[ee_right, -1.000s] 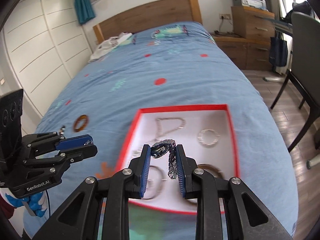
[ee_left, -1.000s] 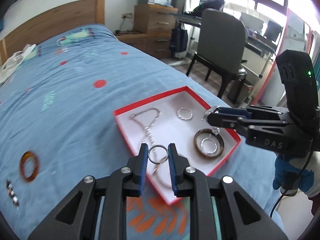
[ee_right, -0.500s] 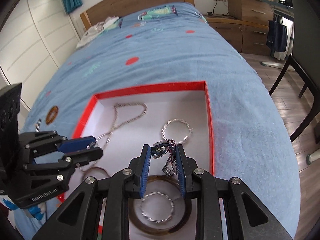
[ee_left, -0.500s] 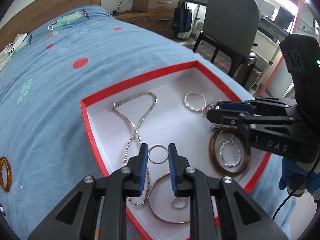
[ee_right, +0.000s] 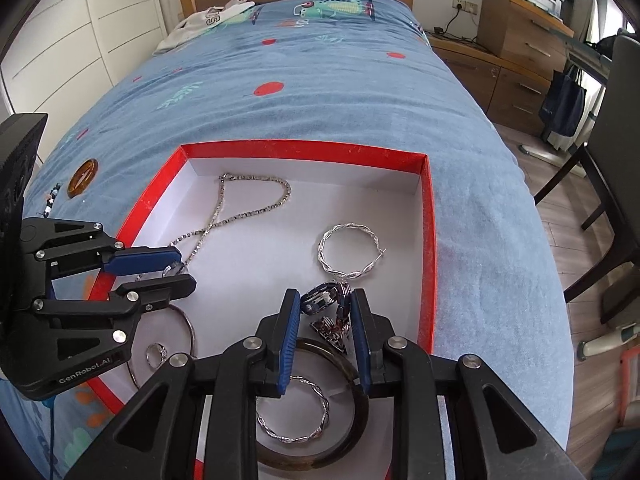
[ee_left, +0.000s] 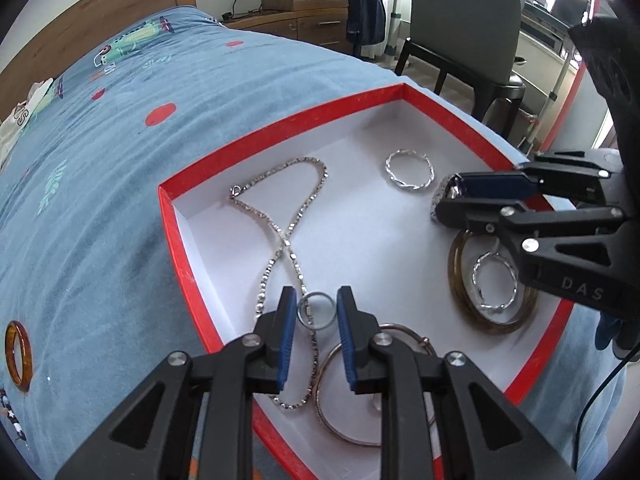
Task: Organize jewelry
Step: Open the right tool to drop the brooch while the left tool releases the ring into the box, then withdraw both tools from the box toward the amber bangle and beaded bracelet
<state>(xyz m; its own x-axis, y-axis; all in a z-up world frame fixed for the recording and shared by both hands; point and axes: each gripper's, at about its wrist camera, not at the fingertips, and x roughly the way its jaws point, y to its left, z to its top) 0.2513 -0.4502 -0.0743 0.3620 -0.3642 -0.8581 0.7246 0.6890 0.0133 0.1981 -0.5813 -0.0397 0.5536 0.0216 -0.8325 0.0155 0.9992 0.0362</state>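
A red box with a white floor (ee_left: 280, 128) (ee_right: 304, 145) lies on the blue bedspread. My left gripper (ee_left: 317, 312) (ee_right: 184, 270) hangs low over the box's near left part, shut on a small silver ring (ee_left: 316, 312). Over the box's right side, my right gripper (ee_right: 325, 308) (ee_left: 452, 200) is shut on a dark metal link bracelet (ee_right: 320, 302) whose end dangles. A silver chain (ee_left: 280, 216), a twisted hoop (ee_right: 348, 252), a brown bangle (ee_left: 492, 324) around a second hoop (ee_left: 494, 284), and a thin large hoop (ee_left: 340, 420) lie inside the box.
An amber bangle (ee_left: 18, 354) (ee_right: 82, 173) and a beaded piece (ee_right: 52, 200) lie on the bedspread left of the box. A grey chair (ee_left: 460, 20) and wooden drawers (ee_right: 520, 40) stand past the bed's right edge. White clothing (ee_right: 208, 20) sits by the headboard.
Both grippers have come down and forward over the red box, each still holding its piece. The box now fills much more of both views.
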